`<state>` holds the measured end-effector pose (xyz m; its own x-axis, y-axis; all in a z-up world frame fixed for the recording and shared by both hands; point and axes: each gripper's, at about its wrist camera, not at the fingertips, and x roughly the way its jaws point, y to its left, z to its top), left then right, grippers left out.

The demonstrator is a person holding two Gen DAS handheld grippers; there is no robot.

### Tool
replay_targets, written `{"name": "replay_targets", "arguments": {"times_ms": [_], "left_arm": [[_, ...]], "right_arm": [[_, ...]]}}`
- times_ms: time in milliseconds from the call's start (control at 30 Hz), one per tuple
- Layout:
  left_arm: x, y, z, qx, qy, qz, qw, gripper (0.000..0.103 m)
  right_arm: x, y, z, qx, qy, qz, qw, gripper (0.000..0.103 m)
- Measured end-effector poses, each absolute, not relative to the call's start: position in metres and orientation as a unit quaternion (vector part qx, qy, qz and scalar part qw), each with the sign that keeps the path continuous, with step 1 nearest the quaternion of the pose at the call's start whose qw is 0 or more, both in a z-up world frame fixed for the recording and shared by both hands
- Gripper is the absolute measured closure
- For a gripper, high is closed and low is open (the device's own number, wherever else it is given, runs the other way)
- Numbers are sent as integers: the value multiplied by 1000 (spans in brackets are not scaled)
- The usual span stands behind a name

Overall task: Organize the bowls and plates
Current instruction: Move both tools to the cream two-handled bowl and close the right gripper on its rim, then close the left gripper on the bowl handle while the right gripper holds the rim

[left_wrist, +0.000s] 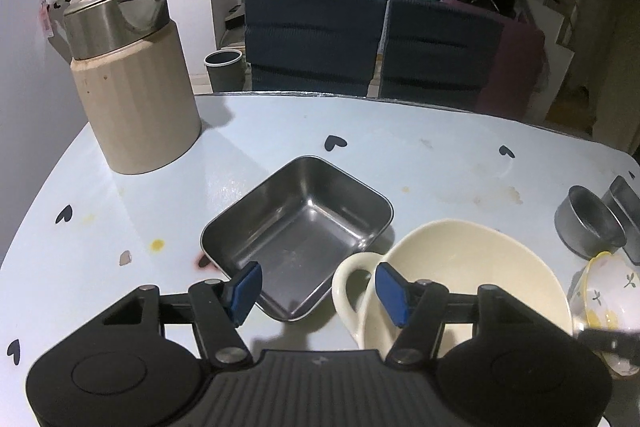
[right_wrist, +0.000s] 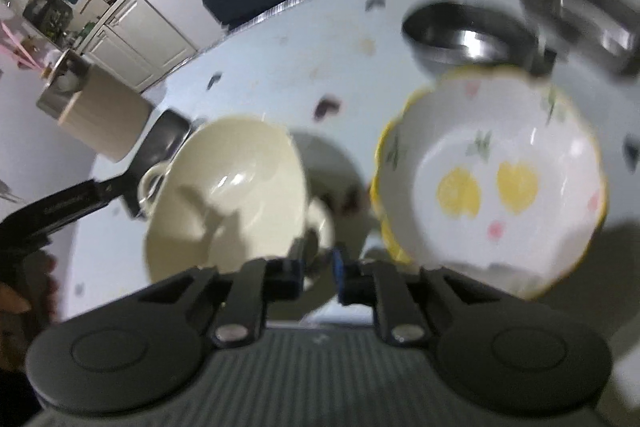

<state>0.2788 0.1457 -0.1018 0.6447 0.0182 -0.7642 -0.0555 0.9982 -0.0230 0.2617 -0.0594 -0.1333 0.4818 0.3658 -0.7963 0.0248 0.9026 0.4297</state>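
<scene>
The square steel tray (left_wrist: 298,231) sits empty on the counter (left_wrist: 400,155), just ahead of the left claw (left_wrist: 318,293). The cream bowl (left_wrist: 468,279) with loop handles is empty too; its near handle (left_wrist: 352,291) lies between the left claw's blue pads (left_wrist: 246,291), which stand apart and do not press on it. To the right of that claw, at the view's edge, lie a round steel cup (left_wrist: 588,227) and a flowered bowl (left_wrist: 604,291), the latter cut off.

In the blurred right wrist view, the flowered bowl (right_wrist: 492,179) with yellow rim and two yellow spots stands tilted just ahead and right of the right claw (right_wrist: 318,273), empty. That claw's pads are nearly together around the cream bowl's (right_wrist: 228,195) other handle (right_wrist: 320,219); whether they actually pinch it is too blurred to tell.

A tall beige canister (left_wrist: 132,83) with a steel lid stands far ahead and left. Two blue chair backs (left_wrist: 312,39) rise past the counter's far edge.
</scene>
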Motion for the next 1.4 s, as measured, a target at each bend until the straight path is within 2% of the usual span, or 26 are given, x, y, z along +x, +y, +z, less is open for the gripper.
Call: {"name": "replay_targets", "arguments": {"times_ms": [500, 600, 867, 1067, 1200, 1333, 1367, 1400], "left_arm": [[290, 140, -120, 22, 447, 44, 893, 38], [290, 138, -124, 49, 460, 52, 885, 37], [278, 143, -123, 39, 464, 36, 884, 37], [267, 151, -123, 31, 471, 29, 881, 32], [262, 164, -117, -23, 476, 26, 879, 33], [253, 184, -109, -155, 460, 4, 874, 33], [252, 187, -110, -178, 460, 2, 870, 35], [252, 188, -111, -194, 461, 2, 866, 35]], "right_arm": [[317, -50, -132, 126, 436, 79, 887, 88], [318, -55, -131, 142, 440, 81, 883, 88], [308, -69, -124, 159, 460, 90, 869, 87], [308, -68, -123, 149, 451, 102, 874, 87], [312, -64, -122, 141, 448, 105, 876, 87], [319, -66, -123, 152, 446, 130, 873, 85], [321, -65, -122, 145, 441, 133, 876, 82], [323, -63, -120, 129, 439, 136, 879, 70]]}}
